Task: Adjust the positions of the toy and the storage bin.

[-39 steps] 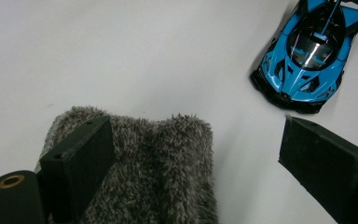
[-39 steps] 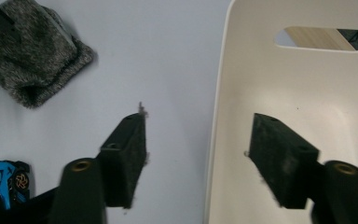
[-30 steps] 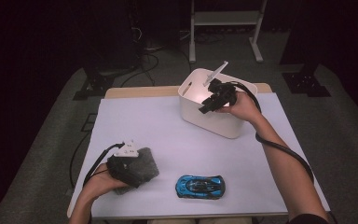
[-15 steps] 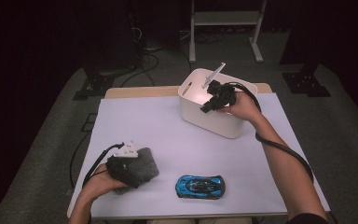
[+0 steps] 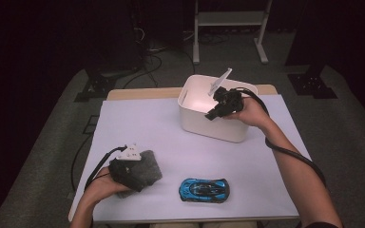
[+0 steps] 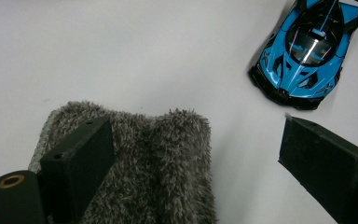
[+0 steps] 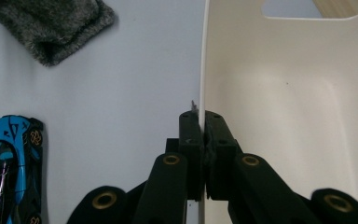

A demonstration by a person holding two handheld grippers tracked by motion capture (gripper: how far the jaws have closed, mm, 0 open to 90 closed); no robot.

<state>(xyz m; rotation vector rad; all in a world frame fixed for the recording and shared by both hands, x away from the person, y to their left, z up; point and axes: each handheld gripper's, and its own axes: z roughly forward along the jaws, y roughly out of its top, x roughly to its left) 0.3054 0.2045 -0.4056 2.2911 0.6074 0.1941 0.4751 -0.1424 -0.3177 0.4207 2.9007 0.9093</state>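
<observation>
Change: my right tool point(image 5: 215, 112) has just been closing; its jaws now pinch the near wall of the white bin point(image 5: 197, 124), the thin rim caught between the pads. The hand itself has barely shifted against the earlier high view.
Meaning: I read this as the grip on the bin being set, so the bin can next be dragged or steadied. Nothing lies inside it as far as the right tool view shows.
Right tool: clamped tight on the bin wall point(image 7: 203, 70), one pad inside, one outside.
Right arm pose: forearm reaches across the desk point(image 5: 147, 123) from the lower right, wrist bent over the bin's front edge, tool pointing down and toward me.
Left tool: jaws point(image 6: 191, 158) stand wide apart, gripping nothing; one pad rests over the grey fuzzy cloth point(image 6: 168, 172).
Left arm pose: hand low at the near left corner of the desk, tool lying over the cloth point(image 5: 145, 170).
Bin location: far right of the desk, upright.
Blue toy car point(image 5: 204, 189): near edge, just right of the cloth, untouched.
</observation>
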